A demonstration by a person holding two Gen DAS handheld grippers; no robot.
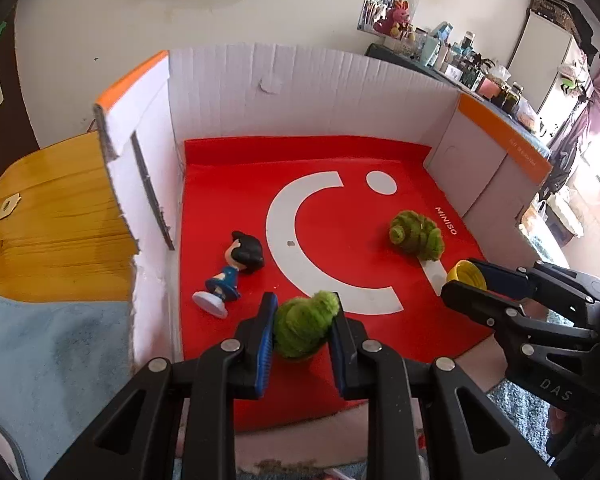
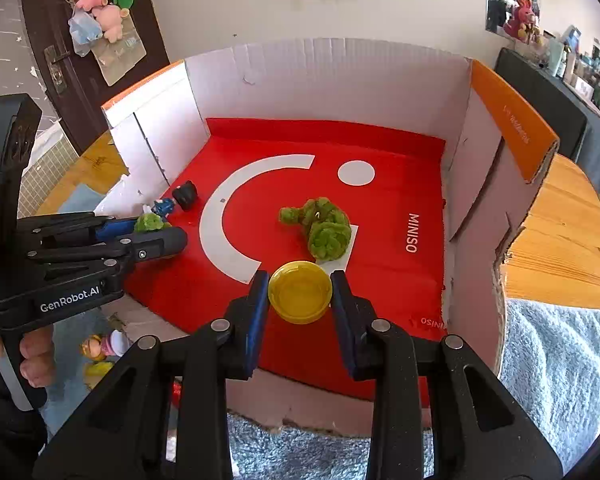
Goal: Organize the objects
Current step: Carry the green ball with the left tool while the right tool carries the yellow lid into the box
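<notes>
- Left tool (image 1: pixel 302 322) clamped on green fuzzy toy (image 1: pixel 304 328), low over box's (image 1: pixel 312 80) red floor, likely for drop-off.
- Right tool (image 2: pixel 300 294) pinches yellow lid (image 2: pixel 300 296) just above the same box floor, near front edge.

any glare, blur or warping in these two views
Left wrist view: blown-out window glare at the right edge, box wall bowed by fisheye, left gripper and green fuzzy toy sharp. Right wrist view: even light, dark corner vignette, right gripper and yellow lid sharp.
</notes>
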